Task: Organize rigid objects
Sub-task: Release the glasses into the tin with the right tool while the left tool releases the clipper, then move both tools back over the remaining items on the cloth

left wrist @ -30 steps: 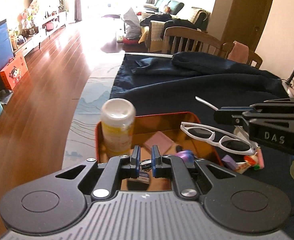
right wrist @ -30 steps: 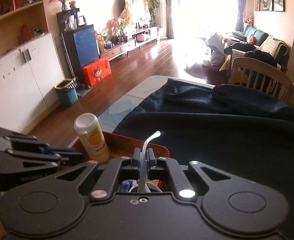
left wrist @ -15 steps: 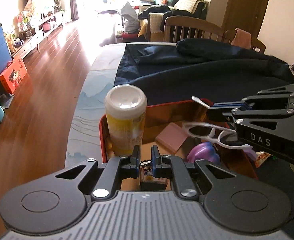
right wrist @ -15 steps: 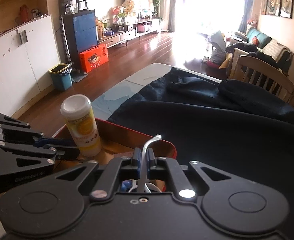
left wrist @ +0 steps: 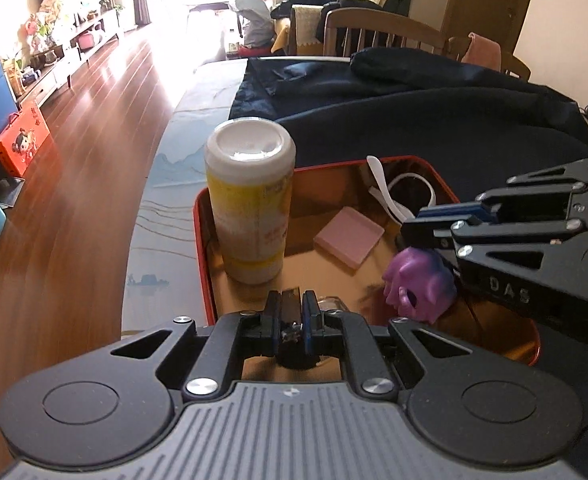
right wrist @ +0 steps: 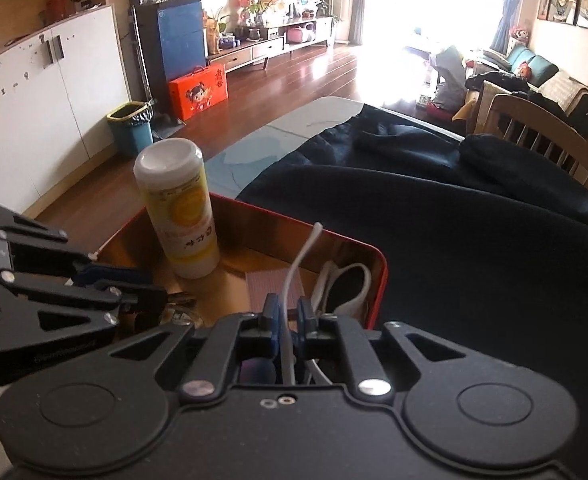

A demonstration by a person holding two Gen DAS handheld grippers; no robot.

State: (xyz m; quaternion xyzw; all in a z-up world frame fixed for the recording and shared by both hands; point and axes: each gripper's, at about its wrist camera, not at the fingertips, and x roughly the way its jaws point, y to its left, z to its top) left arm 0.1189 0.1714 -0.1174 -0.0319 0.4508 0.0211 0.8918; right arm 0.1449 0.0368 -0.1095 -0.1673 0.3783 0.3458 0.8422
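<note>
Both grippers hang over a red-rimmed tin tray (left wrist: 202, 240) with a shiny golden floor, which sits on a table (left wrist: 165, 216) partly covered by a dark navy cloth (left wrist: 434, 128). The left gripper (left wrist: 291, 312) has its 2 blue-padded jaws clamped on a small dark, flat object (left wrist: 291, 322) (too small and shadowed to name), held low over the near part of the tray floor. The right gripper (right wrist: 287, 316) has a white pair of glasses (right wrist: 344, 286) by 1 temple arm, which runs up between its jaws; these have just been opening, and in the right wrist view a narrow gap shows on either side of the arm, so the pads no longer press on it. The frame of the glasses lies inside the tray against its far right wall, the free temple tip sticking up above the rim. Also in the tray: a tall yellow-and-white bottle (left wrist: 251, 208) with a white cap standing upright in the far left corner, a flat pink block (left wrist: 349, 237) lying near the middle, and a purple toy figure (left wrist: 418, 284) just beside the right gripper's fingers, under them as the left wrist view sees it. Beyond the table are a wooden chair (left wrist: 378, 30), a reddish wood floor (left wrist: 73, 140) and an orange gift box (right wrist: 198, 90).
</note>
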